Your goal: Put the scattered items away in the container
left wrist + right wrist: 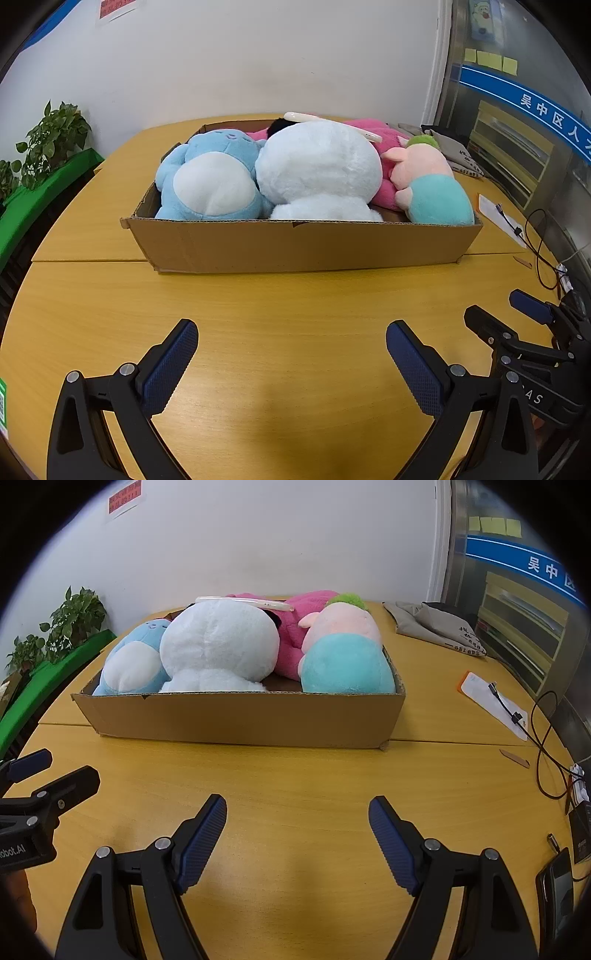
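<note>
Both tools, left [291, 363] and right [297, 840], gaped empty over smooth wooden bench [280, 306] before the cardboard box [303, 243] crammed with fuzzy plushies [317, 166].

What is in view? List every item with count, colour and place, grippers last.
cardboard box: 1, brown, mid-table, full of toys
blue plush: 1, blue and white, box's left end
white plush: 1, white, box centre
pink plush: 1, magenta, behind the white one
pastel plush: 1, pink, teal, green tuft, box's right end
table: 1, yellow wood
grey cloth bag: 1, far right
paper: 1, white, right
cable: 1, black, right edge
plant: 1, green, left
left gripper: open, empty
right gripper: open, empty
</note>
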A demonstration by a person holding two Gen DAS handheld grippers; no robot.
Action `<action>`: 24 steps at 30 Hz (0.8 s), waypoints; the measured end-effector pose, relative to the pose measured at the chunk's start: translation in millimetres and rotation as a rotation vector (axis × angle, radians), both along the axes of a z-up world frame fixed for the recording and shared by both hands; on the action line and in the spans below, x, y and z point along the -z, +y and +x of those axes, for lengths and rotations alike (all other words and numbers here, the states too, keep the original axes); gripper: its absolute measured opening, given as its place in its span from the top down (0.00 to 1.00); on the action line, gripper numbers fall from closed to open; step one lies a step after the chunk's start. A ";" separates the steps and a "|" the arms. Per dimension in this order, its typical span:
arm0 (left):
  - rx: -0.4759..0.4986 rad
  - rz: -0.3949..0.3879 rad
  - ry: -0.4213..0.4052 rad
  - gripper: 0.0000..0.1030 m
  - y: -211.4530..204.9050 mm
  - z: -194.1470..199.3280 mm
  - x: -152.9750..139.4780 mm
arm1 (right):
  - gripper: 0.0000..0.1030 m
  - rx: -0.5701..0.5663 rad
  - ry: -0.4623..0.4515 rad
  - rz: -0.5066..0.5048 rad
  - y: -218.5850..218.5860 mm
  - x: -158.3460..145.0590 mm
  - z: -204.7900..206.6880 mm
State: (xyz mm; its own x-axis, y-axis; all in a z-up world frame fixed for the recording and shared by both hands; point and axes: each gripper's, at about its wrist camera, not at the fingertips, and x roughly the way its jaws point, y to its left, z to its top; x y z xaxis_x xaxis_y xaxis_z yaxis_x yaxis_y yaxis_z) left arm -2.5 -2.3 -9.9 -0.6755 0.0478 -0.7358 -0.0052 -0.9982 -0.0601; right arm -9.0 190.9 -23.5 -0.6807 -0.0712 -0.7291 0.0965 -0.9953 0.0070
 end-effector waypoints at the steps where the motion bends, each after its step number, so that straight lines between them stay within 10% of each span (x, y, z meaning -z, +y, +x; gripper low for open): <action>1: 0.000 0.004 -0.001 0.00 -0.1 0.0 0.1 | 0.23 0.001 -0.001 -0.001 0.1 0.1 0.0; 24: 0.014 -0.012 0.012 0.00 -6.7 3.5 1.1 | 0.23 -0.007 0.010 -0.014 5.7 -0.5 4.0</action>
State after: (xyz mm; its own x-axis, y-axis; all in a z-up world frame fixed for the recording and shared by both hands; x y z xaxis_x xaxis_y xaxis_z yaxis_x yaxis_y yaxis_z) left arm 0.9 -9.0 -11.1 -0.6839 0.0489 -0.7280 -0.0199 -0.9986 -0.0484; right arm -5.1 196.5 -23.1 -0.6873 -0.0864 -0.7212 0.1040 -0.9944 0.0200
